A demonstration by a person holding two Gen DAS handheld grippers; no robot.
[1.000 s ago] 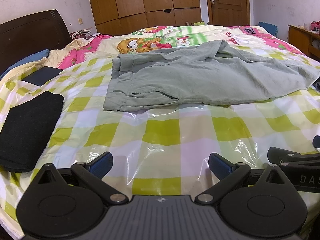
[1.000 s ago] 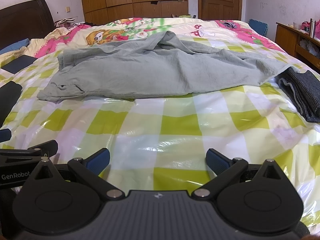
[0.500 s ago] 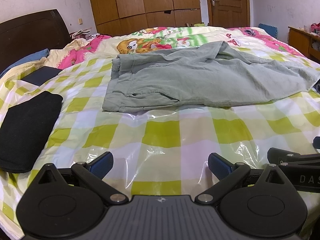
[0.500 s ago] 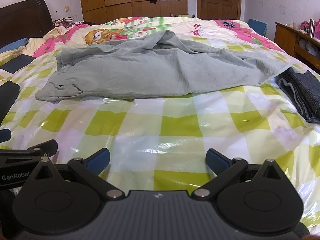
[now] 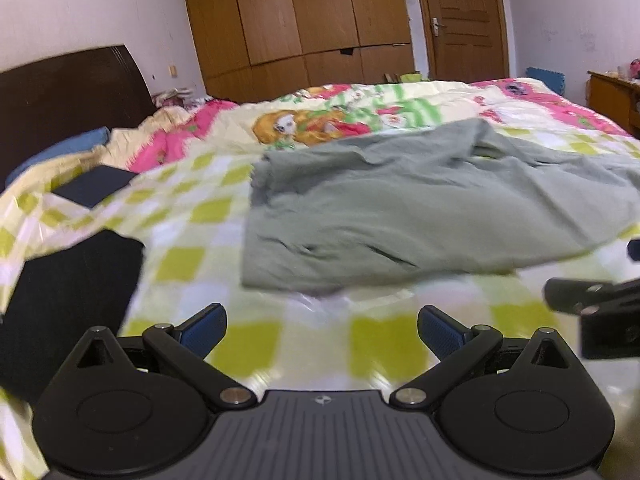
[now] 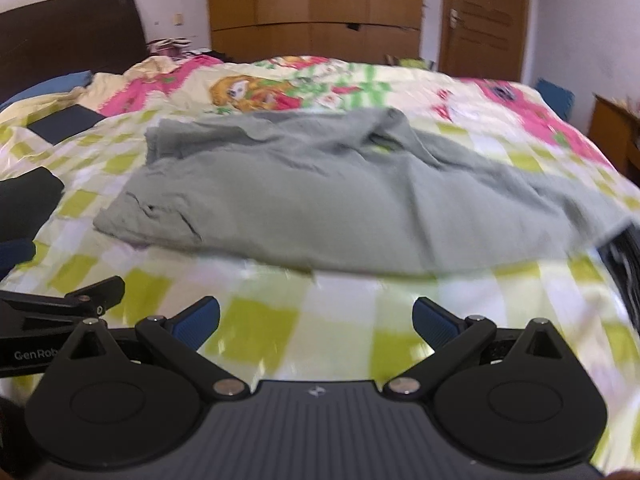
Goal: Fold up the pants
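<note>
Grey-green pants [image 5: 400, 208] lie spread and rumpled across the bed, waistband to the left, legs running right; they also show in the right wrist view [image 6: 340, 196]. My left gripper [image 5: 322, 330] is open and empty, held above the checked cover short of the pants' near edge. My right gripper [image 6: 316, 322] is open and empty, also short of the pants. Each gripper shows at the edge of the other's view, the right one on the right [image 5: 592, 304] and the left one on the left [image 6: 60, 304]. Both views are motion-blurred.
The bed has a green-and-white checked plastic cover [image 5: 200, 216]. A folded black garment [image 5: 68, 292] lies at the left, a dark folded item [image 5: 94, 190] behind it. A dark grey folded garment [image 6: 628, 264] lies at the right. A headboard, wardrobe, door and wooden side table surround the bed.
Both grippers have moved forward toward the pants, which now look larger and closer. Both stay open.
</note>
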